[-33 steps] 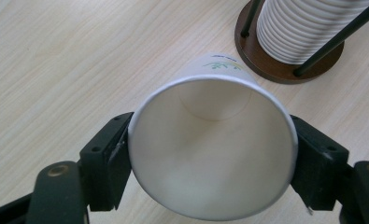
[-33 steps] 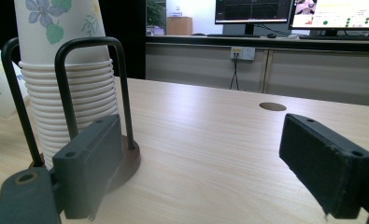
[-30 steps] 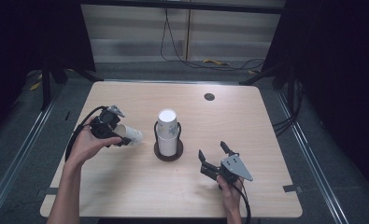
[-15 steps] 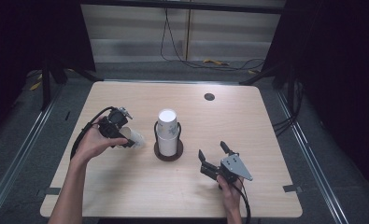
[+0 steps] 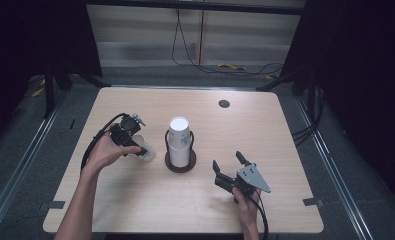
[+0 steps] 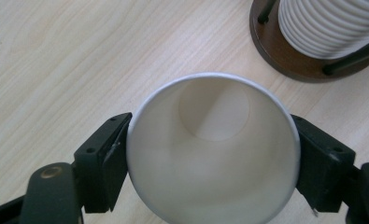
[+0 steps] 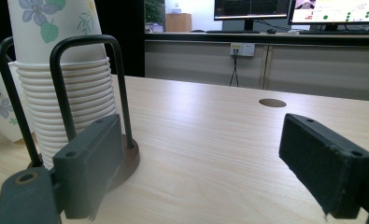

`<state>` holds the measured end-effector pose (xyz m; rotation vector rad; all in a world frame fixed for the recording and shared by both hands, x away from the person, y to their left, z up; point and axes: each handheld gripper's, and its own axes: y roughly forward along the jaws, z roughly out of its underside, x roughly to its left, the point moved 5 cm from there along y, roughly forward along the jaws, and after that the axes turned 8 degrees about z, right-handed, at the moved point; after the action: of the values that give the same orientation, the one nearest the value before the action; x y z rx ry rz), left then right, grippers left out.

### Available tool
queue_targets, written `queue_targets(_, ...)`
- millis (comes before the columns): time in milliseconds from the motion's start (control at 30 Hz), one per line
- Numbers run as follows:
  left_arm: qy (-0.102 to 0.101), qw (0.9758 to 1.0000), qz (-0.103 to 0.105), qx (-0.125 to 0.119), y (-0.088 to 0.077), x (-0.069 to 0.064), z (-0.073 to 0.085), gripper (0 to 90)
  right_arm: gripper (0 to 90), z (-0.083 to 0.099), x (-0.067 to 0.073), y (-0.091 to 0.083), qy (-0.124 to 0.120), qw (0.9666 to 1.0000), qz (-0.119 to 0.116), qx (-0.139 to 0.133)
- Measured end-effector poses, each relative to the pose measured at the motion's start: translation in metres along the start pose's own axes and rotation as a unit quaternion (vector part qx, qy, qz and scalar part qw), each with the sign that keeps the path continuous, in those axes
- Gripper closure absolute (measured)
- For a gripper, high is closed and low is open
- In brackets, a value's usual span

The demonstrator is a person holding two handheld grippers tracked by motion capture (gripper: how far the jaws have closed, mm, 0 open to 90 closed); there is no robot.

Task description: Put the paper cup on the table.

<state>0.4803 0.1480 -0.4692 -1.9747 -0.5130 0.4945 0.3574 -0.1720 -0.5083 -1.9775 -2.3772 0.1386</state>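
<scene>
1 paper cup [image 6: 213,149], pinched in the left claw [image 5: 141,150], has dropped toward the counter [image 5: 135,200] left of centre; right claw [image 5: 228,168] stays spread.

The worktop [image 5: 285,130] is pale wood with rounded corners and a small dark round hole [image 5: 224,103] near its far edge. A dark round cup holder base [image 5: 180,162] with black wire loops stands near the middle, carrying a stack of paper cups [image 5: 178,140]. Beside it, a single paper cup [image 5: 141,147] touches the surface.
</scene>
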Motion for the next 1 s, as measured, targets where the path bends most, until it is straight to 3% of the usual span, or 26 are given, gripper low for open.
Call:
queue_targets(367,-0.009,0.9994,-0.005,-0.033,0.008,0.004,-0.007,17.3,12.9,0.000,-0.001,0.001,0.004,1.0000,-0.001,0.003)
queue_targets(467,-0.001,0.9994,-0.006,-0.035,0.009,0.003,-0.008,17.3,12.9,0.000,0.000,0.001,0.001,1.0000,-0.003,0.001)
queue_targets(667,-0.004,0.9985,0.003,-0.055,0.013,0.003,-0.007,17.5,12.9,0.000,-0.001,0.001,0.004,1.0000,-0.002,0.002)
queue_targets(1000,-0.007,0.9964,0.000,-0.084,0.005,0.004,-0.002,17.0,12.9,0.000,-0.001,0.001,0.007,1.0000,-0.001,0.004)
